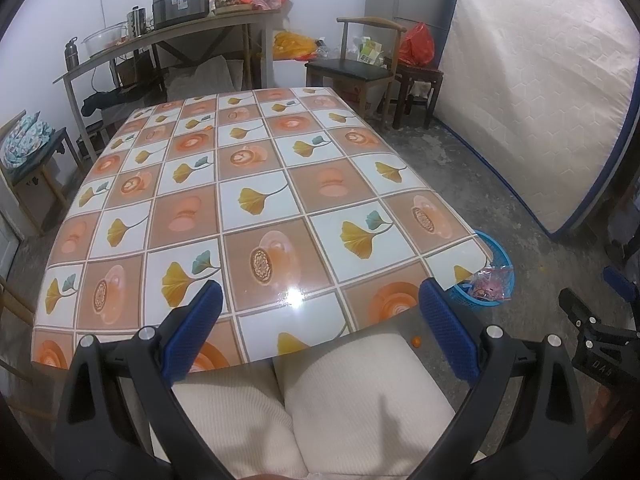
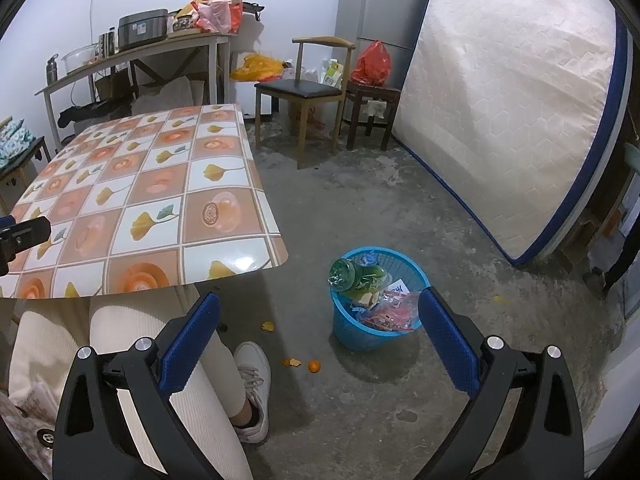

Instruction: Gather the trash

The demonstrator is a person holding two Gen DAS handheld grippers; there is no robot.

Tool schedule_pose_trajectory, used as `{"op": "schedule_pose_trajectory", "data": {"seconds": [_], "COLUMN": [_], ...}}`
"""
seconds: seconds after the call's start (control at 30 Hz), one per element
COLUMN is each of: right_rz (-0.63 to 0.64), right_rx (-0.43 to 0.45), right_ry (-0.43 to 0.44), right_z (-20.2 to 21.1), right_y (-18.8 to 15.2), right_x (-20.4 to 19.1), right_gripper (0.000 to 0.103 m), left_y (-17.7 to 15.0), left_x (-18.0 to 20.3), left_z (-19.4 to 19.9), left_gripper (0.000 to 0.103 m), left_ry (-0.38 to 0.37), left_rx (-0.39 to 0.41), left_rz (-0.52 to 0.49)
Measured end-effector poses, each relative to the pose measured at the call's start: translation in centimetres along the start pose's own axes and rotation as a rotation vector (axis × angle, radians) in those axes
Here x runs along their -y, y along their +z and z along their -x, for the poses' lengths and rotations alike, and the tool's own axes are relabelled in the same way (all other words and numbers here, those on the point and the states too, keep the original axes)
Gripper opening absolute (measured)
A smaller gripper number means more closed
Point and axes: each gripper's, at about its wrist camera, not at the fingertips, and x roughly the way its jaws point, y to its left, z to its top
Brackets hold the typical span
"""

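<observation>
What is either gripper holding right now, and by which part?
Nothing. The left gripper is open over the near edge of the tiled-pattern table; the right gripper is open beside the blue plastic waste basket.

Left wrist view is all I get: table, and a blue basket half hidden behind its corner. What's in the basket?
Observer: A green bottle lies tilted across the blue basket, with plastic wrappers beside it.
Operator: Anything loose on the floor?
Observer: A small orange fruit and peel scraps lie on the concrete, left of the basket.
Operator: Right claw holding anything?
Observer: No. The right claw is open and empty, aimed toward the basket.
</observation>
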Motion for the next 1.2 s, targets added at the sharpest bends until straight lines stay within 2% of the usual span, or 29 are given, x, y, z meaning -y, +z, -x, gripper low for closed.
{"op": "schedule_pose_trajectory", "data": {"seconds": [1.2], "right_rz": [-0.001], "right_rx": [0.012], "right_ry": [0.008], "right_z": [0.4], "right_y": [0.6], "right_x": [-0.19], "right_gripper": [0.096], "left_y": [0.04], "left_x": [-0.1], "left_z": [-0.12], "left_gripper": [0.095], "left_ry": [-0.002], "left_rx": [-0.002], "left_rz": [0.0]}}
